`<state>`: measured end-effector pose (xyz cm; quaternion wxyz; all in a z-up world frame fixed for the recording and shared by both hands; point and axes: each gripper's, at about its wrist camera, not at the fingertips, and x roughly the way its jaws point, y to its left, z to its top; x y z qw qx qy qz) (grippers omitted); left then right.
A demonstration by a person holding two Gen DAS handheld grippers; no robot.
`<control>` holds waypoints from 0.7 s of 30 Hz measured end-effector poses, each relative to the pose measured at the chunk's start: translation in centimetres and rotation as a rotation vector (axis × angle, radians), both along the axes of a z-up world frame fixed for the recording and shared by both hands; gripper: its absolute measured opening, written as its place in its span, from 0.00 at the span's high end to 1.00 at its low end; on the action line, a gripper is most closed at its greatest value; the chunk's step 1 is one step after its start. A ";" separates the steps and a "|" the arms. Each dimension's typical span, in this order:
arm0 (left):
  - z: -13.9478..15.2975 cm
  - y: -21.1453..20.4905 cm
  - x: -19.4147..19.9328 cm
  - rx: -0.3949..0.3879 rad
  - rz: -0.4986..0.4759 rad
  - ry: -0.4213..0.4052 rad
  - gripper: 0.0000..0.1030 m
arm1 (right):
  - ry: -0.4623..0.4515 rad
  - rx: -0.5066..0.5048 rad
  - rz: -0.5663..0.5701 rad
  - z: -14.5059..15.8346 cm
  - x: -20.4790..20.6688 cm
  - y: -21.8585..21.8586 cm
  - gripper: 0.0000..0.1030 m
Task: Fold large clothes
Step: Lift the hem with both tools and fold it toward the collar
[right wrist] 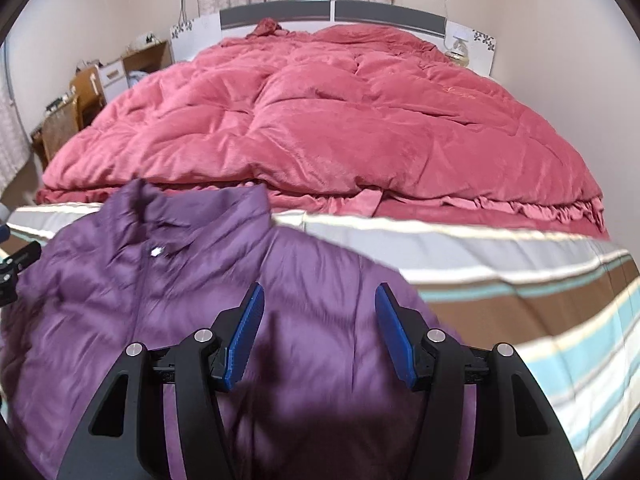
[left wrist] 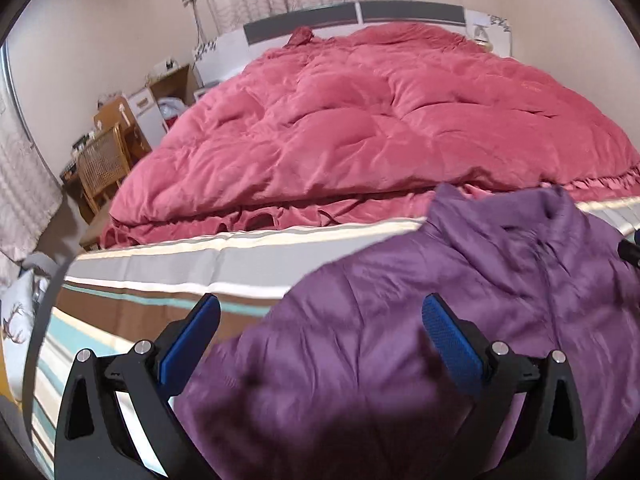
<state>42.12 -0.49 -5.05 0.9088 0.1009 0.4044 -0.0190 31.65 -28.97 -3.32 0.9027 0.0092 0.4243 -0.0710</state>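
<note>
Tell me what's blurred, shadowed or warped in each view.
Left wrist view: the purple jacket is smeared by motion blur, a dark shadow pools on it at the bottom between the open jaws, and the fisheye bows the striped sheet. Right wrist view: the jacket is blurred and shadowed near the jaws, while the red quilt looks sharper but bulges.

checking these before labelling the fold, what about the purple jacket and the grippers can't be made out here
- Purple puffer jacket: hem and lower front cut off by the bottom edge and the right gripper body, right wrist view.
- Its sleeves: not separable in the motion blur, either view.
- Small white mark at its collar: too blurred to identify, right wrist view.
- Left gripper: open; whether it touches the fabric is unclear, left wrist view.
- Bedside items beyond the red quilt: too small.
</note>
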 end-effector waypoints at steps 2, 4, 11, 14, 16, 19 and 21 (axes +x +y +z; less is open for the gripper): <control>-1.1 0.1 1.6 -0.027 0.015 0.038 0.03 | 0.024 -0.007 0.016 -0.9 1.9 0.1 0.44; -2.4 0.1 2.8 -0.059 0.030 0.074 0.03 | 0.048 -0.018 0.021 -1.8 3.4 0.1 0.44; -5.9 1.5 2.6 -0.064 0.146 0.065 0.02 | 0.054 -0.114 -0.034 -3.9 3.8 0.7 0.65; -5.9 1.6 2.4 -0.042 0.181 0.053 0.02 | 0.033 -0.109 -0.089 -3.8 3.1 0.0 0.68; -6.0 1.4 2.5 -0.036 0.180 0.057 0.02 | 0.034 -0.085 -0.092 -4.1 3.1 -0.4 0.68; -6.1 0.7 2.6 0.018 0.182 0.042 0.02 | 0.033 -0.139 -0.085 -4.4 3.6 0.3 0.67; -5.9 0.3 2.6 0.052 0.183 0.035 0.02 | 0.032 -0.136 -0.081 -4.4 3.7 0.2 0.65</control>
